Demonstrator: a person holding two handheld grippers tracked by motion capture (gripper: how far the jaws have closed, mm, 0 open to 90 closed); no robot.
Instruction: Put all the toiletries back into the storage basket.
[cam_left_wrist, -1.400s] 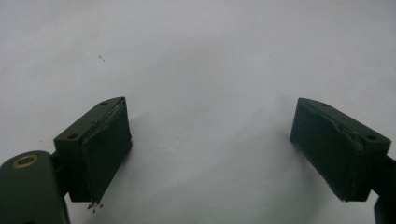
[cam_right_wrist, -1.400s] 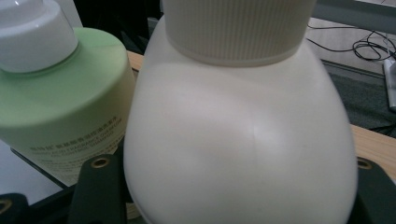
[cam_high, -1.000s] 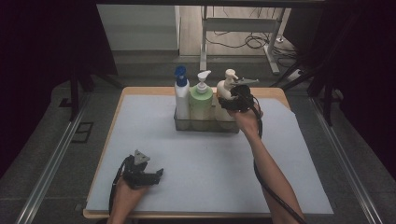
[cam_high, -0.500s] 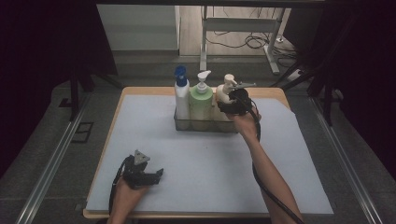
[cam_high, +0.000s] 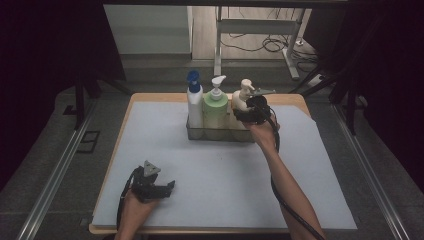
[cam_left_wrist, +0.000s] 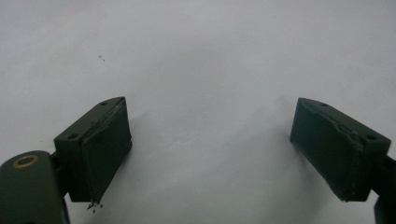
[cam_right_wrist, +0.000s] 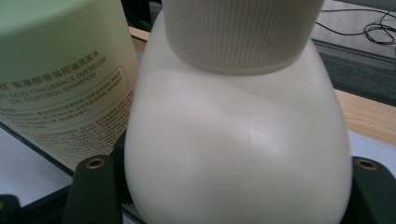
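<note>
While our left claw (cam_high: 167, 186) rests spread open near us on the bench (cam_high: 150, 135), our right claw (cam_high: 248, 111) straddles the cream bottle (cam_right_wrist: 238, 140), its jaws just widened, probably releasing it into the tray (cam_high: 220, 134).

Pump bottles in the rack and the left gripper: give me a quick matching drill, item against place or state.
Items:
1. blue-capped bottle
2. green bottle
3. cream bottle
4. left gripper

Places or states:
A. between the right gripper's jaws
B. middle of the rack
C. left end of the rack
D. open over the white mat, nothing between the jaws

Pairs: 1-C, 2-B, 3-A, 4-D
</note>
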